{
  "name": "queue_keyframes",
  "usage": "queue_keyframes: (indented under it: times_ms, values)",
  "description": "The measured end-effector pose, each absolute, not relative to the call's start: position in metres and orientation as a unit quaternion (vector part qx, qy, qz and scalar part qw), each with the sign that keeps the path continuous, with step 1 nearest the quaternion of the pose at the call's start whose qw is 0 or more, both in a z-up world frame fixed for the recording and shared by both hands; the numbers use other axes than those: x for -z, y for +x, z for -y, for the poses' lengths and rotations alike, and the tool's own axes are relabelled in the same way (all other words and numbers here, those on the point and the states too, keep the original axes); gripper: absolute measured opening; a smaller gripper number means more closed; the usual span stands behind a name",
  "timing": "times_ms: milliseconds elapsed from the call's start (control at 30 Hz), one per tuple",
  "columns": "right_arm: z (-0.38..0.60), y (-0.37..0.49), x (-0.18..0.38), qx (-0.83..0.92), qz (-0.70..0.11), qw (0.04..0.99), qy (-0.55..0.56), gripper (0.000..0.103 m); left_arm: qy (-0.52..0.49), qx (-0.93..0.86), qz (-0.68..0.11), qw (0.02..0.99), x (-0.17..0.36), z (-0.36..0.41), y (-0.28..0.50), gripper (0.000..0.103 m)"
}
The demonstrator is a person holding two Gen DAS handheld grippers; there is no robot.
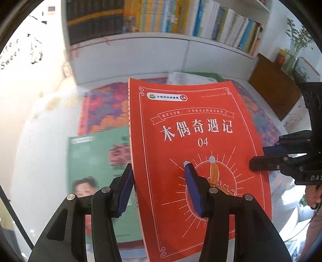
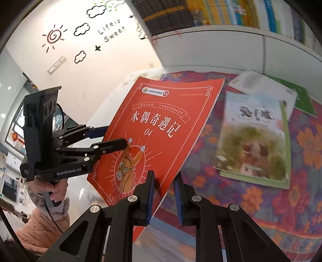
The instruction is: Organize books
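A red book (image 1: 193, 125) with white Chinese title and "04" is lifted off the floral cloth (image 2: 281, 201) and tilted, held by both grippers. My left gripper (image 1: 158, 165) is shut on its spine side, one blue pad on the cover and the other behind it. From the right wrist view the same left gripper (image 2: 115, 136) clamps the red book (image 2: 161, 121) at its left edge. My right gripper (image 2: 164, 175) is shut on the book's lower right edge, and it also shows as the right gripper (image 1: 257, 156) at the cover's right side.
A green book (image 1: 96, 171) lies flat under the left gripper. A pale green picture book (image 2: 255, 141), a white book (image 2: 261, 84) and a dark green one (image 2: 303, 98) lie on the cloth. A filled bookshelf (image 1: 161, 18) stands behind, a wooden cabinet (image 1: 275, 88) to its right.
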State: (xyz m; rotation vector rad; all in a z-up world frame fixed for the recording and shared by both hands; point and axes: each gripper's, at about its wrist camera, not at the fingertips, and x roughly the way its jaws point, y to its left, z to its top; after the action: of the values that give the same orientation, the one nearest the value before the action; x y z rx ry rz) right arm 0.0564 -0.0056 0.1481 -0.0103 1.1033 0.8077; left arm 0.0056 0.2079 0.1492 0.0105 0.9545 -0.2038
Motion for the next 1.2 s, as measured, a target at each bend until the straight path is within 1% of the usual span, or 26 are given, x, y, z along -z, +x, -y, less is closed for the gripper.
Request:
queue_keyframes:
  times_ms: [200,433,767,900,967,1000,1133,1200]
  values:
    - [-0.05,0.064,-0.14,-0.397,-0.514,0.76,-0.022,0.018,-0.014,0.067,-0.454,0.888,-0.146,-0.257,0.007,0.047]
    - [-0.102,0.077,-0.11,-0.42,-0.531,0.735,-0.025,0.018,-0.052,0.038,-0.473,0.879,-0.113,-0.306,0.015,0.047]
    - [-0.128,0.098,-0.071,-0.415,-0.566,0.712,-0.016,0.018,-0.083,0.023,-0.493,0.866,-0.082,-0.321,0.024,0.047]
    - [-0.131,0.099,-0.066,-0.41,-0.574,0.709,-0.011,0.018,-0.08,0.015,-0.498,0.864,-0.075,-0.323,0.025,0.047]
    - [-0.13,0.102,-0.063,-0.404,-0.575,0.711,-0.003,0.019,-0.095,0.032,-0.493,0.865,-0.076,-0.323,0.025,0.047]
    - [-0.131,0.103,-0.061,-0.405,-0.577,0.71,0.003,0.019,-0.1,0.045,-0.488,0.866,-0.077,-0.32,0.025,0.049]
    - [-0.139,0.107,-0.056,-0.403,-0.579,0.709,0.001,0.019,-0.063,0.024,-0.475,0.877,-0.083,-0.311,0.024,0.049]
    - [-0.139,0.108,-0.053,-0.399,-0.582,0.709,0.004,0.019,-0.064,0.018,-0.475,0.877,-0.083,-0.313,0.025,0.049]
